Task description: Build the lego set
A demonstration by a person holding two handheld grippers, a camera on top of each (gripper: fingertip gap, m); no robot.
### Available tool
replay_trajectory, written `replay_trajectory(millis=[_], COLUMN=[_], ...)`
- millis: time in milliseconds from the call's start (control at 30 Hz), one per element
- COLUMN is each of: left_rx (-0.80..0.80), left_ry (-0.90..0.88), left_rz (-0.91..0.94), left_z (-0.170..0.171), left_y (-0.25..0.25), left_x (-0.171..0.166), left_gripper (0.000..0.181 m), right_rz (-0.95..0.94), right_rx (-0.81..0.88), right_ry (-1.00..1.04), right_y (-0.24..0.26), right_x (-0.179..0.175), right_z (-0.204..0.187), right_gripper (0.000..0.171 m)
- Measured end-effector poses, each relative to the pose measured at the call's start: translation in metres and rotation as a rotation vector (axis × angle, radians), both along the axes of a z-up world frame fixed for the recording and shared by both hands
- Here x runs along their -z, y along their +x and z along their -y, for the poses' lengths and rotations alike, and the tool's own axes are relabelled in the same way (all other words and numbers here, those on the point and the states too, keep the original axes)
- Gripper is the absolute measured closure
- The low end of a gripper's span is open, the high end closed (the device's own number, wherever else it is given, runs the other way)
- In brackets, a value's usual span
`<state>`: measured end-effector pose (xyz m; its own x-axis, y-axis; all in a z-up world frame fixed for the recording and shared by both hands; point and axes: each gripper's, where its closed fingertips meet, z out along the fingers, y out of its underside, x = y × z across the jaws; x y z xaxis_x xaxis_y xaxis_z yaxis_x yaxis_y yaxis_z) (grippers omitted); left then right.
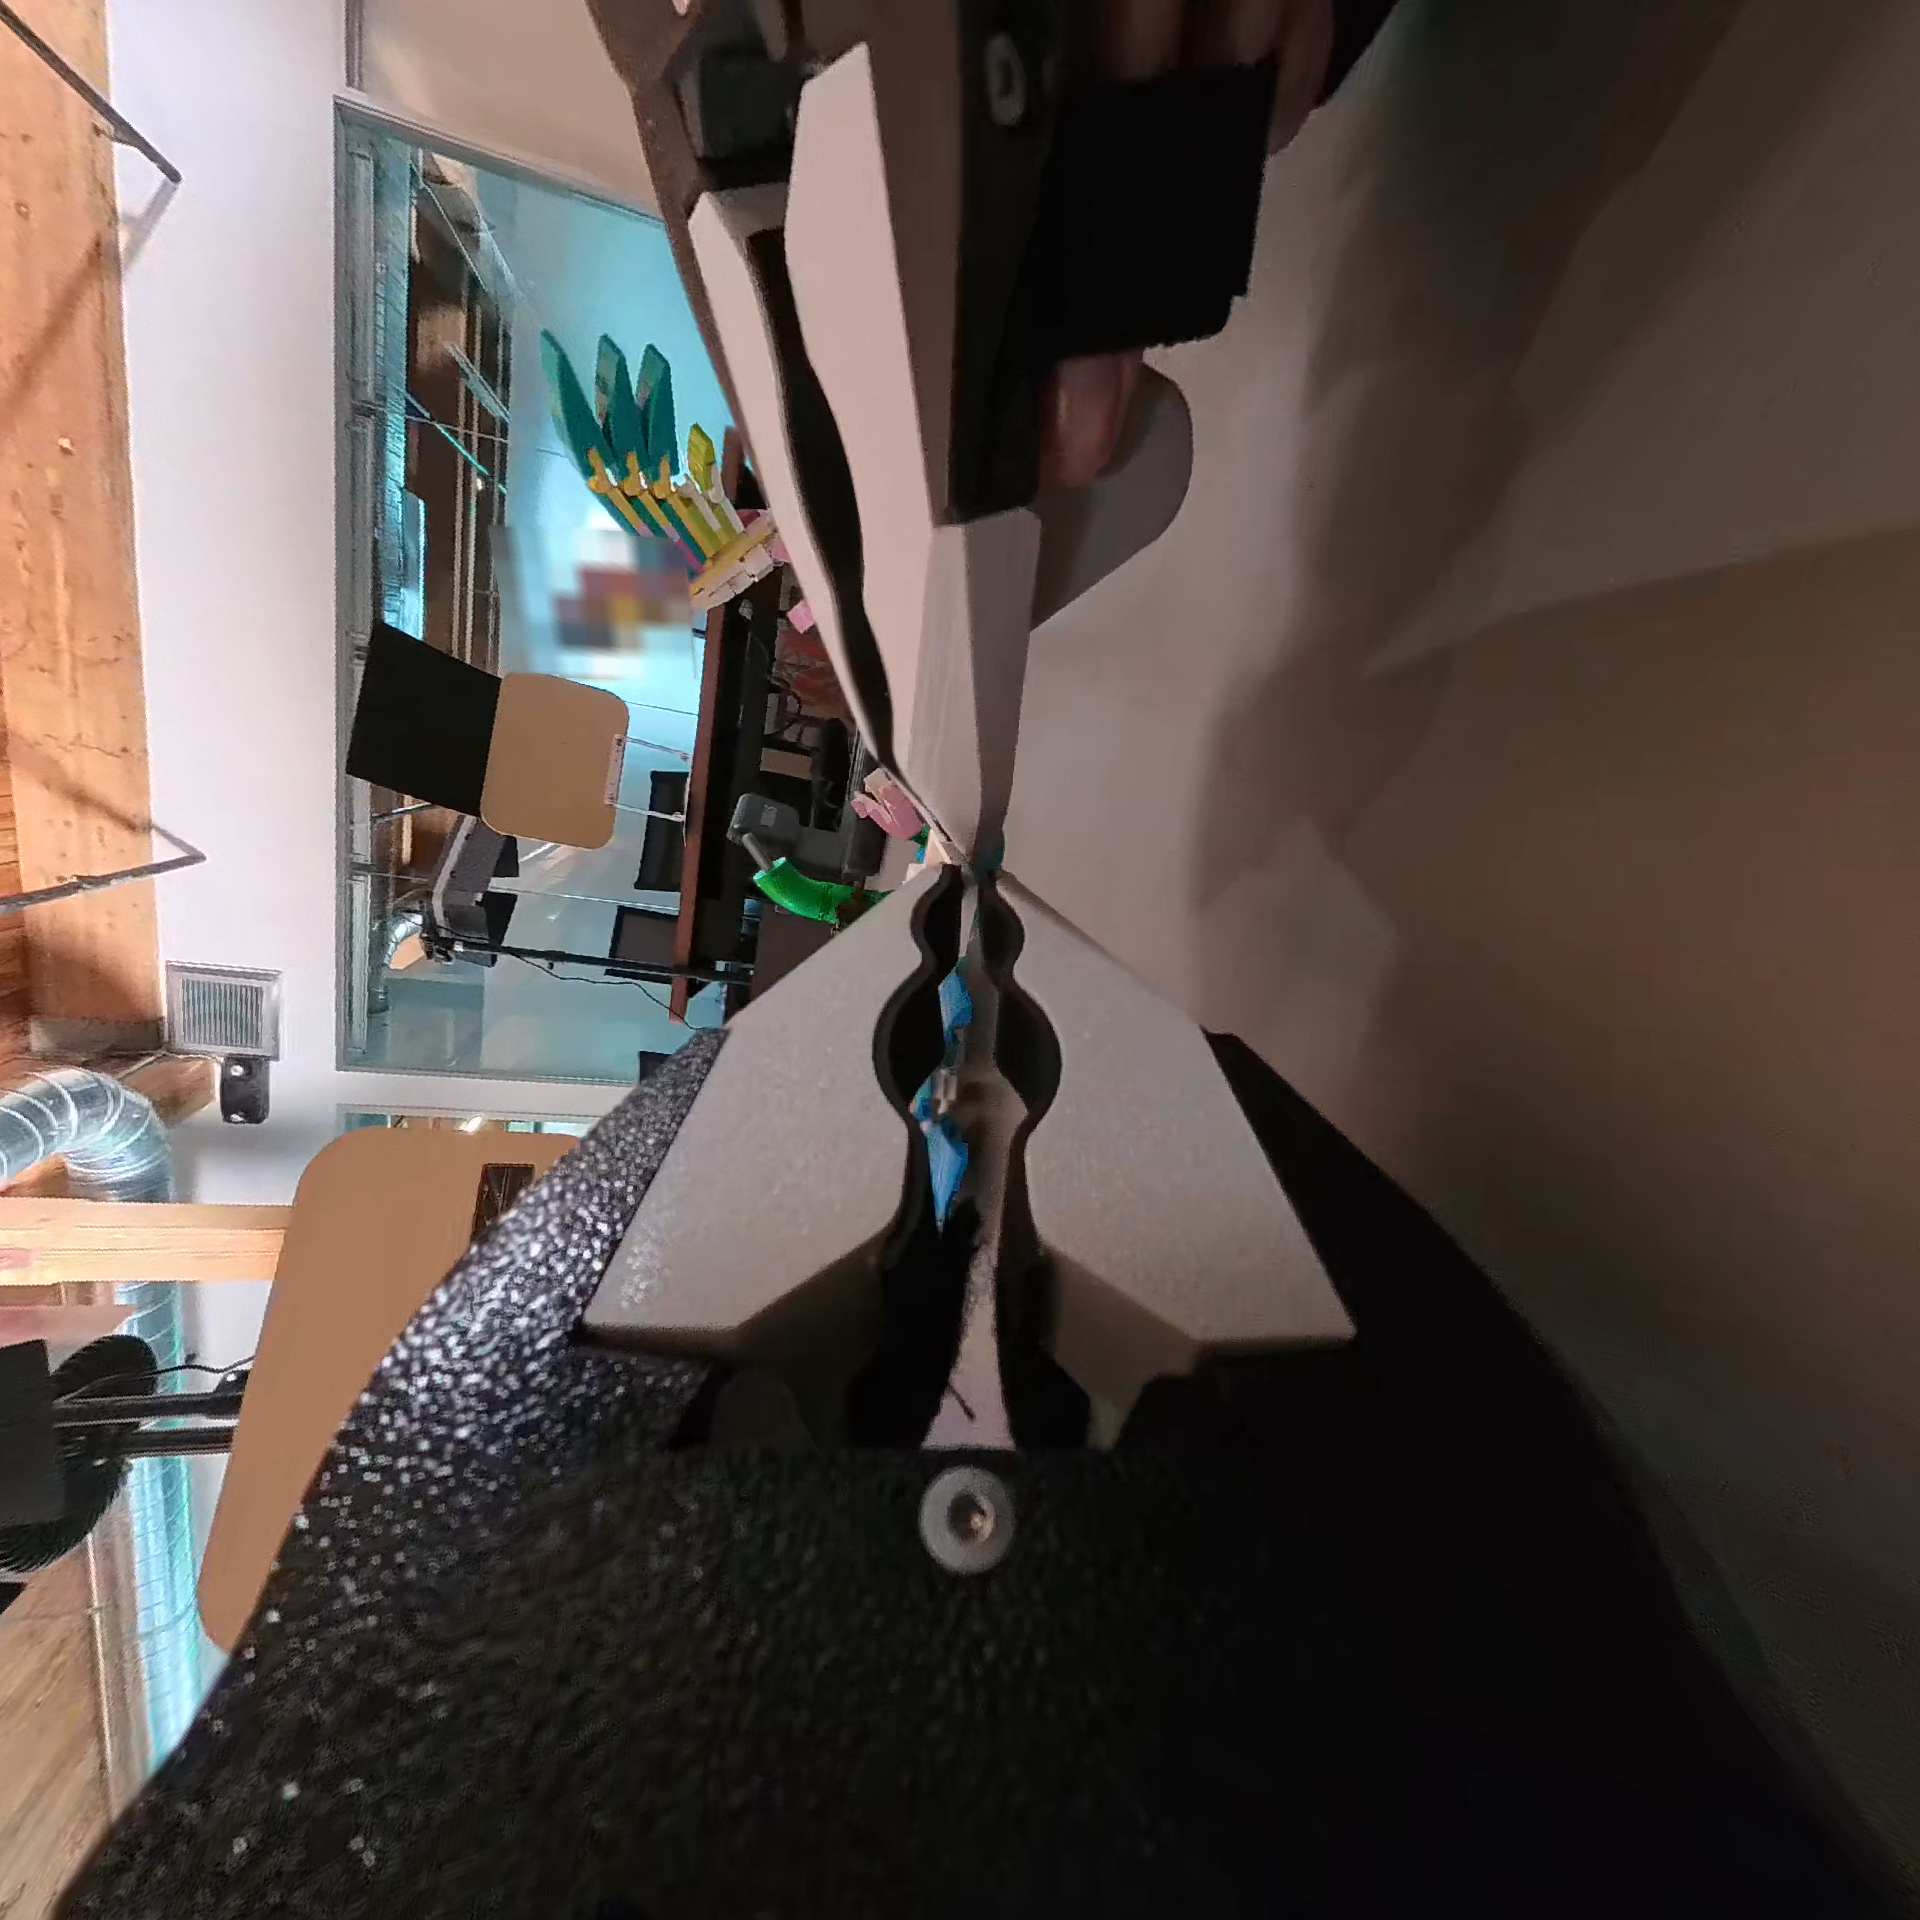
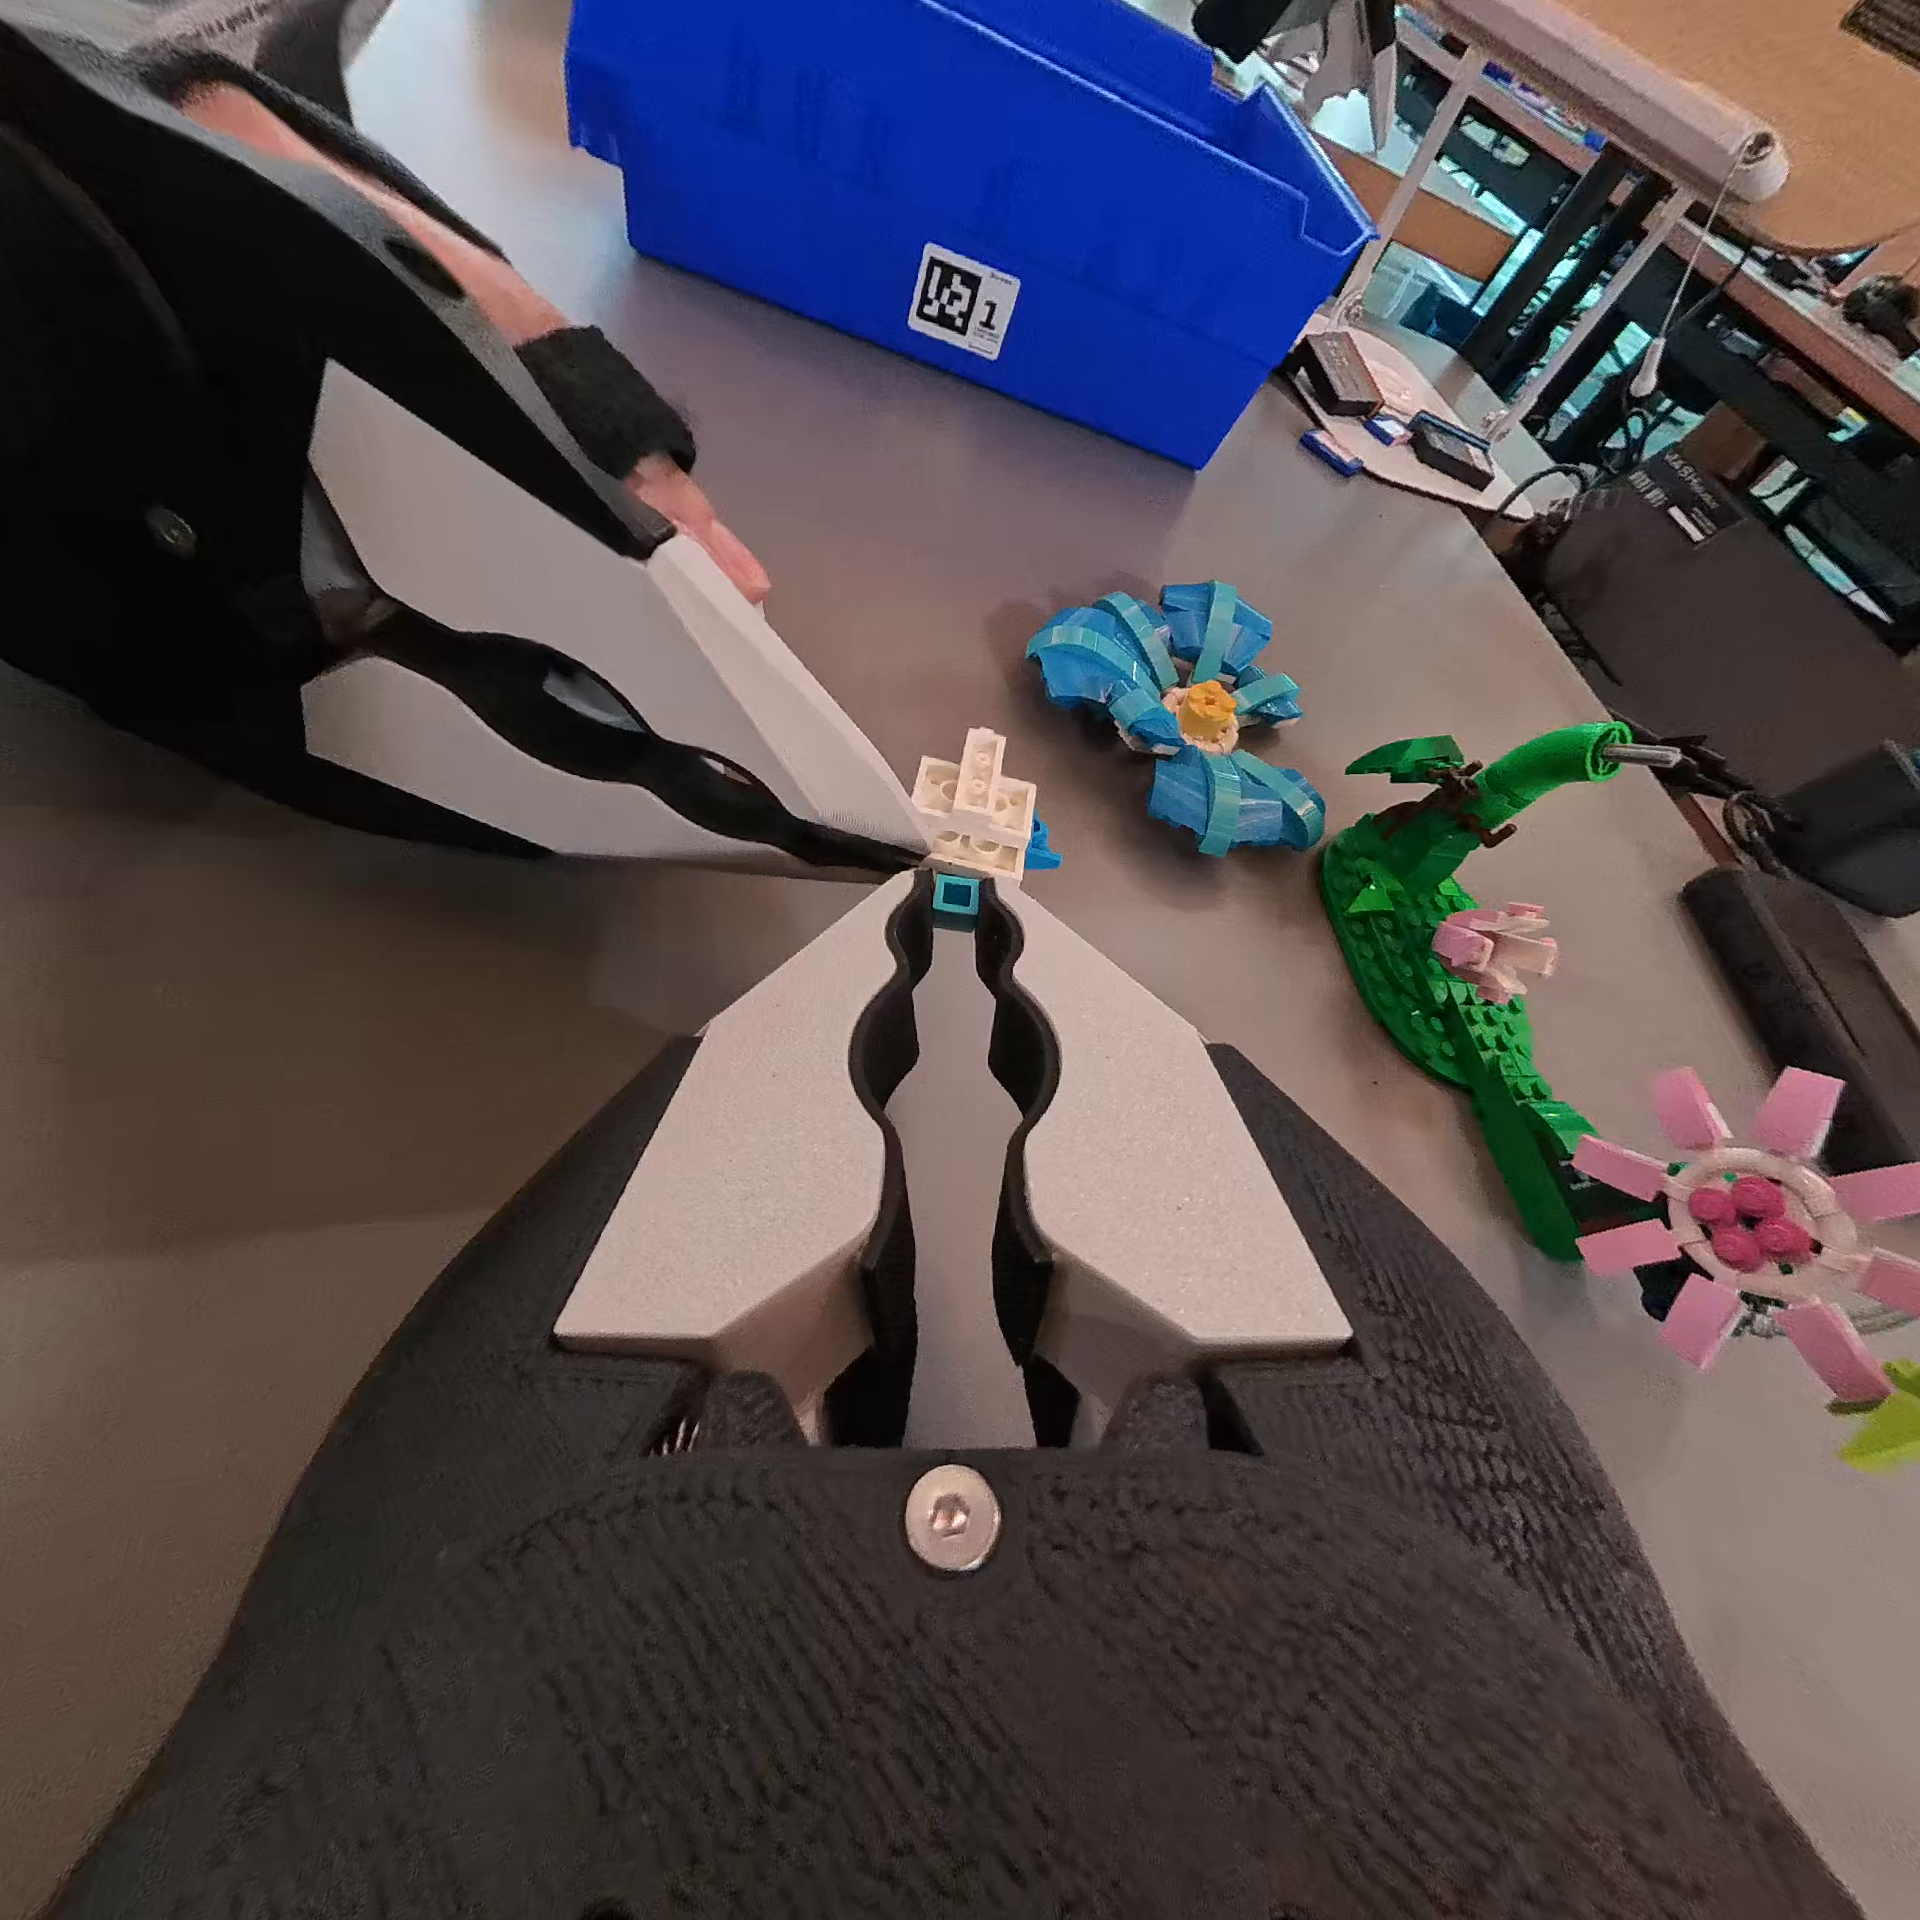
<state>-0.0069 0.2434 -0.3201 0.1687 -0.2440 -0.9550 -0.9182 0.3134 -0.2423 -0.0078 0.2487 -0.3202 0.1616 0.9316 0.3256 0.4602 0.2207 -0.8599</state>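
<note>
A small white brick cluster [image 2: 977, 800] with a blue petal [image 2: 1044, 844] behind it and a teal brick [image 2: 954, 896] at its near end is held just above the grey table [image 2: 935, 540]. My right gripper [image 2: 956, 902] is shut on the teal brick. My left gripper [image 2: 912, 850] comes in from the left and is shut on the cluster's near-left corner. In the left wrist view my left gripper [image 1: 971, 891] pinches the blue-and-white piece [image 1: 951, 1101], and the right gripper [image 1: 968, 836] meets it tip to tip from above.
A blue bin [image 2: 935, 156] stands at the back. A blue brick flower [image 2: 1195, 707] lies right of the grippers. A green brick stem [image 2: 1434, 935] with a pink bud [image 2: 1496, 940] and a pink flower [image 2: 1756, 1216] lie farther right. A gloved hand [image 2: 613, 405] holds the left gripper. My two grippers' fingertips are within a few centimetres of each other. From either gripper's tips it is about 15 centimeters to the blue brick flower [image 2: 1195, 707].
</note>
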Motion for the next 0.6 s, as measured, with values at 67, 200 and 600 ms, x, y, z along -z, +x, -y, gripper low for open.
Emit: replay_trajectory(millis=[67,200,600], left_rx=[-0.004,-0.014,-0.026], left_ry=[-0.003,0.02,0.092], left_rz=[0.002,-0.027,-0.097], left_z=[0.0003,0.0001,0.0028], left_y=[-0.0008,-0.0012,-0.0034], left_x=[0.0004,0.0,-0.0045], left_gripper=[0.181,0.181,0.181], right_rz=[0.014,0.034,0.034], right_rx=[0.003,0.013,0.033], right_ry=[0.018,0.03,0.007], right_y=[-0.0003,0.0,-0.0031], right_x=[0.0012,0.003,0.0061], right_z=[0.0001,-0.0009,-0.0008], right_gripper=[0.165,0.165,0.165])
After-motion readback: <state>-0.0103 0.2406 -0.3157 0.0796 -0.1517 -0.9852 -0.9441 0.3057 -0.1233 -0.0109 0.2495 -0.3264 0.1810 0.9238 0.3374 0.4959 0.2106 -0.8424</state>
